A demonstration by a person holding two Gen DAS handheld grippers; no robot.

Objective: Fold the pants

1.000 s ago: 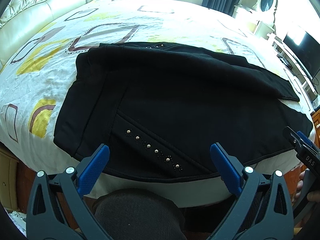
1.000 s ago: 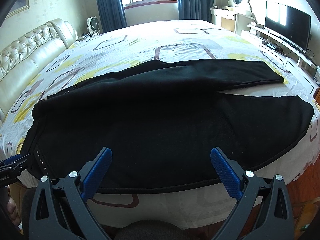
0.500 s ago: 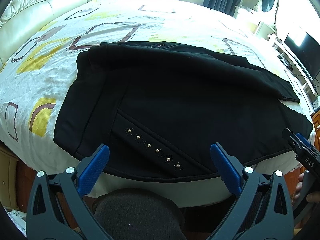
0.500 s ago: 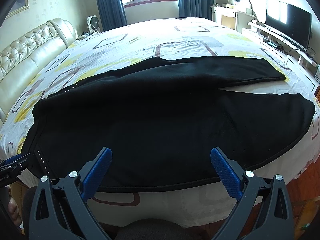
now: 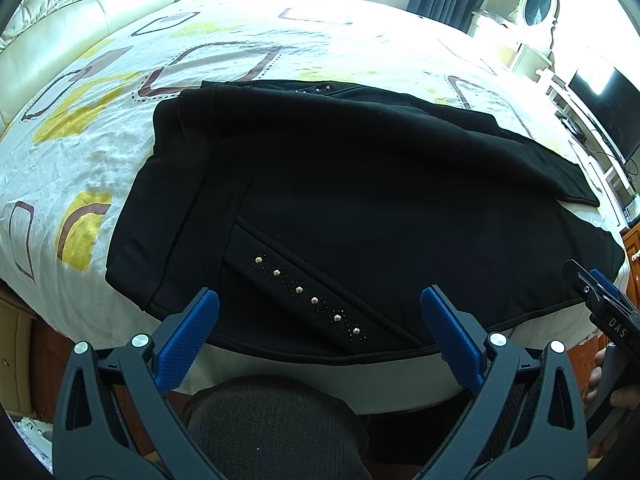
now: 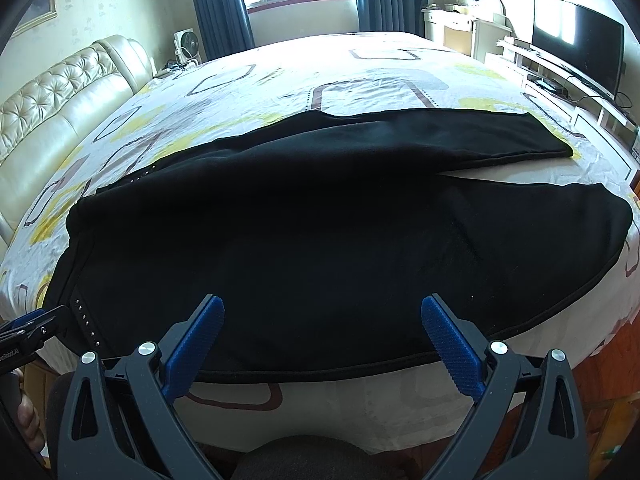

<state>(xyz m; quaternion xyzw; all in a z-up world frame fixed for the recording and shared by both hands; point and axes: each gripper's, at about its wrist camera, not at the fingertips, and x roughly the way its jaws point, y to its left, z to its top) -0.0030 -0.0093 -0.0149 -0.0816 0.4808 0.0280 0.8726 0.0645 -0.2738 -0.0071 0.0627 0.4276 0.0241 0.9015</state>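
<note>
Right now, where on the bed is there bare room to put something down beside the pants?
The bedspread is bare beyond the black pants, toward the window, and on the headboard side of the waistband. A narrow bare wedge lies between the two legs. The near edge is crowded: left gripper and right gripper hover there, both open.

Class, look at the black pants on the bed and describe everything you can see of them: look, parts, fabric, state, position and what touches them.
The black pants lie spread flat on the patterned bedsheet, near the bed's front edge. The fabric looks soft, matte and thick. The waistband is to the left, with a slanted pocket trimmed in small metal studs. Two legs run to the right and part toward the hems, the far leg overlapping the near one. Only the sheet touches them; both open grippers hover short of the near edge.
</note>
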